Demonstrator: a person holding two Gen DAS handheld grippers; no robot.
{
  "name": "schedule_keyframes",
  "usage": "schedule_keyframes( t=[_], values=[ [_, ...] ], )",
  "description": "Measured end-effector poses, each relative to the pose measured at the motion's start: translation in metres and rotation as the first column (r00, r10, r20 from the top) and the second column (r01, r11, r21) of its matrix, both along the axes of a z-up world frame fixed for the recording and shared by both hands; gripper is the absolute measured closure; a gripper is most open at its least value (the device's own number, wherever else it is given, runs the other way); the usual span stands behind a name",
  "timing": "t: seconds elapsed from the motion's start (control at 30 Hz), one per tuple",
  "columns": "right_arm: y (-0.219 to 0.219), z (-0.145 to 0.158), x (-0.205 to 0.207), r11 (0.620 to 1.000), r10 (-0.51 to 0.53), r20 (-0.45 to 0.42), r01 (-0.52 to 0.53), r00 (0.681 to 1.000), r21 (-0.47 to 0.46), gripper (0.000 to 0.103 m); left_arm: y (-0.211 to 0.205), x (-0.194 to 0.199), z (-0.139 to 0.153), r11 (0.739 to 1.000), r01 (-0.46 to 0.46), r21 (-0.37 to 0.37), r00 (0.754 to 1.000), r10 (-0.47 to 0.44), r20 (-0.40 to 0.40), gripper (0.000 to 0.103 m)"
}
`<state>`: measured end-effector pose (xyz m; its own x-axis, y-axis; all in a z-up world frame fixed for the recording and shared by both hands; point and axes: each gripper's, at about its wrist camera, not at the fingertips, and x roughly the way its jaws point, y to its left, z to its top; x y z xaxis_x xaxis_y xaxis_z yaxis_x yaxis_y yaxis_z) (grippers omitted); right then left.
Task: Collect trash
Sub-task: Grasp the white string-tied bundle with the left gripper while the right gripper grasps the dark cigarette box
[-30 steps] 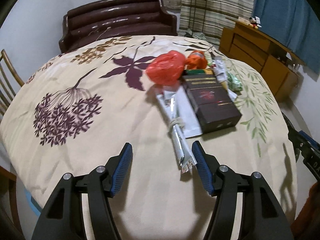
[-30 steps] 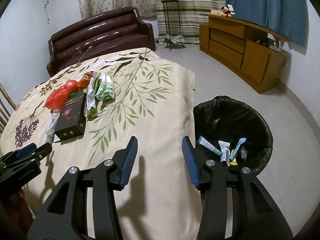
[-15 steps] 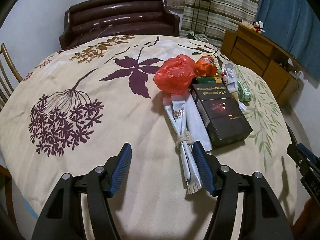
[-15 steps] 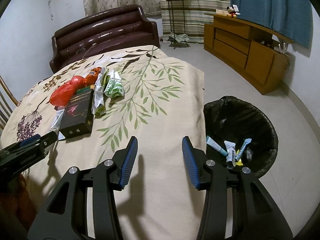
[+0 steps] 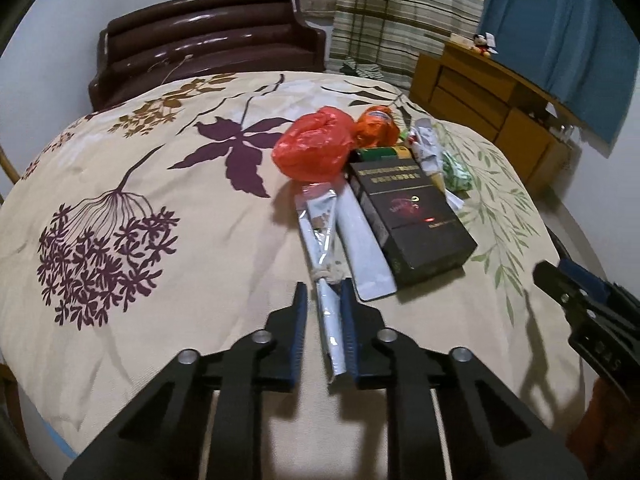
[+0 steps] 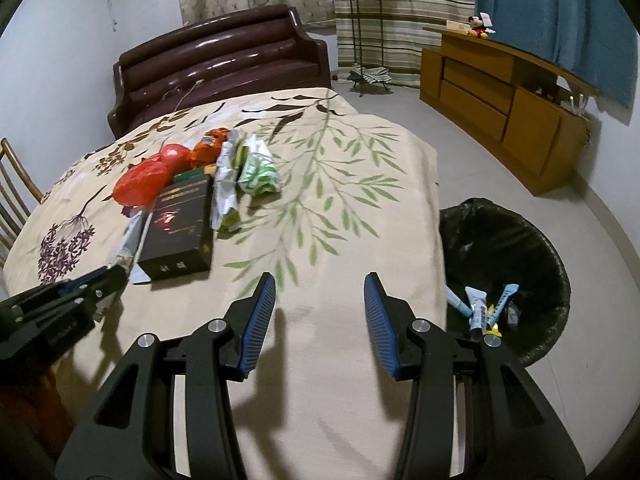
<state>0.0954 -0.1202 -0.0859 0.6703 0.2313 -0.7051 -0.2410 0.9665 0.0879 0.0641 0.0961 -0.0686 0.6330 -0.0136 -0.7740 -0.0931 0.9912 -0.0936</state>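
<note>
at the near edge of the table [image 5: 168, 344], the left gripper [image 5: 324, 300] is clamped on the lower end of a long silver wrapper [image 5: 326, 280] that is knotted at its middle; both blue pads press its sides, and the wrapper's upper part still lies on the floral cloth. just right of it lies a flat white pouch [image 5: 362, 240], touching a dark box [image 5: 412, 216] with gold lettering. beyond these, toward the middle of the table, sit a crumpled red plastic bag [image 5: 314, 148] and an orange packet [image 5: 376, 124], with a twisted white and green wrapper [image 5: 430, 152] and a green and white packet [image 5: 456, 172] on the box's right side. the right gripper [image 6: 320, 312] hovers over bare cloth near the table's right edge, its jaws standing apart with nothing between them. on the floor just past that edge stands a bin lined with a black bag [image 6: 504, 264], holding a few tubes and small wrappers [image 6: 480, 308]. farther off are a brown sofa [image 6: 224, 68] at the far edge and a wooden cabinet [image 6: 500, 104].
</note>
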Motion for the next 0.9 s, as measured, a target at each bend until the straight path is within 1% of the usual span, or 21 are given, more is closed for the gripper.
schedule_keyframes(
  t=[0.07, 0.17, 0.33, 0.5, 0.6, 0.7, 0.9],
  values=[
    [0.006, 0.002, 0.0, 1.0, 0.013, 0.002, -0.013, 1.0, -0.002, 0.058, 0.001, -0.001, 0.0, 1.0, 0.011, -0.014, 1.0, -0.011, 0.001, 0.09],
    [0.02, 0.005, -0.001, 0.999, 0.037, 0.008, -0.037, 0.999, -0.005, 0.058, 0.009, -0.004, 0.002, 1.0, 0.005, -0.027, 1.0, -0.004, 0.008, 0.09],
    [0.039, 0.011, 0.002, 0.997, 0.071, 0.016, -0.071, 0.997, -0.002, 0.052, 0.024, -0.008, 0.01, 0.999, -0.014, -0.029, 1.0, 0.015, 0.027, 0.091],
    [0.066, 0.014, 0.004, 0.992, 0.124, 0.023, -0.124, 0.992, -0.009, 0.05, 0.043, -0.012, 0.015, 0.999, -0.044, -0.021, 0.998, 0.045, 0.045, 0.091],
    [0.08, 0.012, 0.007, 0.988, 0.156, 0.014, -0.156, 0.988, -0.022, 0.045, 0.055, -0.014, 0.015, 0.998, -0.065, -0.02, 0.997, 0.066, 0.05, 0.091],
    [0.095, 0.008, 0.011, 0.983, 0.179, 0.001, -0.179, 0.984, -0.042, 0.045, 0.066, -0.016, 0.014, 0.996, -0.084, -0.023, 0.995, 0.085, 0.051, 0.091],
    [0.111, 0.003, 0.018, 0.98, 0.184, -0.015, -0.184, 0.983, -0.078, 0.044, 0.079, -0.016, 0.01, 0.995, -0.1, -0.03, 0.994, 0.102, 0.045, 0.091]
  ],
)
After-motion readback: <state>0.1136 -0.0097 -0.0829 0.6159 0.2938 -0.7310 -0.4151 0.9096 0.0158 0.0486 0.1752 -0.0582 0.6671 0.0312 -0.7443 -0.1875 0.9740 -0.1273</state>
